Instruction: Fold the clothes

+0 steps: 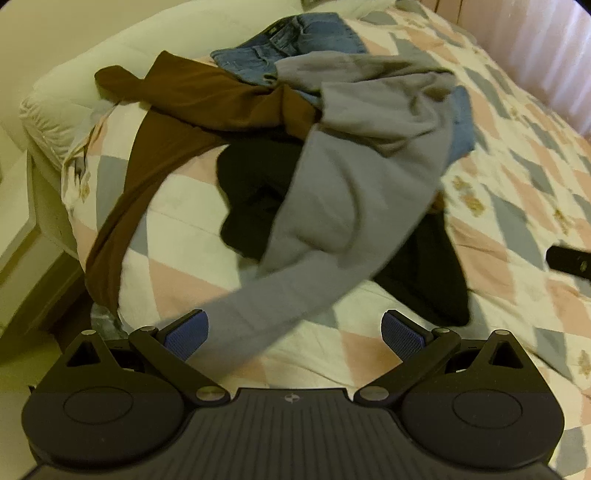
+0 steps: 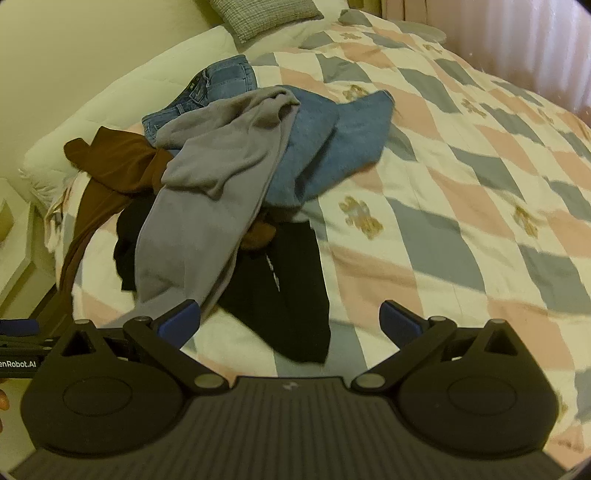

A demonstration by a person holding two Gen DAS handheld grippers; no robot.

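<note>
A pile of clothes lies on the quilted bed. A grey sweatshirt (image 1: 354,177) lies on top, over a black garment (image 1: 255,192), a brown garment (image 1: 177,110), a blue top (image 2: 325,140) and blue jeans (image 1: 295,40). My left gripper (image 1: 293,334) is open, with the grey sleeve end lying between its pads, not pinched. My right gripper (image 2: 290,325) is open and empty above the black garment (image 2: 288,288). The grey sweatshirt (image 2: 214,192) reaches to my right gripper's left fingertip. The left gripper shows at the right wrist view's left edge (image 2: 18,332).
The checked quilt (image 2: 461,206) spreads to the right. A white pillow (image 1: 110,66) and a grey cushion (image 2: 266,14) lie at the head. A white nightstand (image 1: 22,236) stands left of the bed. The right gripper's tip (image 1: 569,264) shows at the left wrist view's right edge.
</note>
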